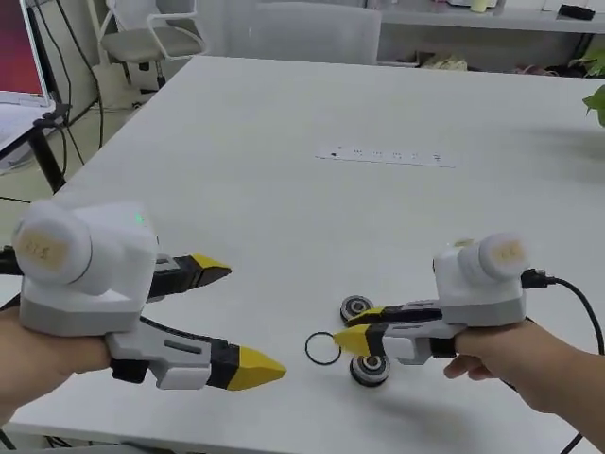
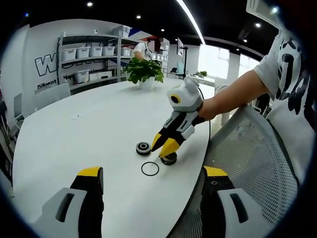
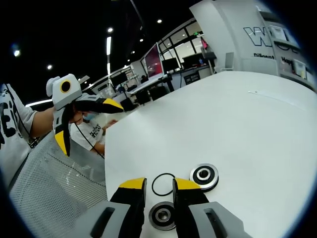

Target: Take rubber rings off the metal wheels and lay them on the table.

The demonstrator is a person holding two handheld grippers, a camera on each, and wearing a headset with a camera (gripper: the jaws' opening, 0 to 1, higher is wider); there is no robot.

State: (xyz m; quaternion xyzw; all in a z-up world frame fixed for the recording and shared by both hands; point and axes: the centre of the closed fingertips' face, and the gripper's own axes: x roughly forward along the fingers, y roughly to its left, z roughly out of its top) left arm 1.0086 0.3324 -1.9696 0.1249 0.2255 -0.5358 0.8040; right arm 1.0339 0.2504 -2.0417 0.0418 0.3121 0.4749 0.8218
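Note:
A thin black rubber ring (image 1: 322, 348) lies flat near the white table's (image 1: 284, 189) front edge. Two metal wheels flank it, one just behind (image 1: 356, 307) and one nearer me (image 1: 370, 369). My right gripper (image 1: 357, 326) hovers low over them, jaws a little apart and holding nothing. In its own view the ring (image 3: 163, 184) shows past its tips, the near wheel (image 3: 162, 214) lies under the narrow gap, and the other wheel (image 3: 203, 176) sits to the right. My left gripper (image 1: 238, 317) is held wide open, left of the ring and off the table.
A flush socket strip (image 1: 386, 156) sits in the middle of the table. A chair (image 1: 151, 38) stands beyond the far left corner and a plant (image 1: 596, 95) at the right edge. A mesh chair (image 2: 247, 148) is beside the table's near edge.

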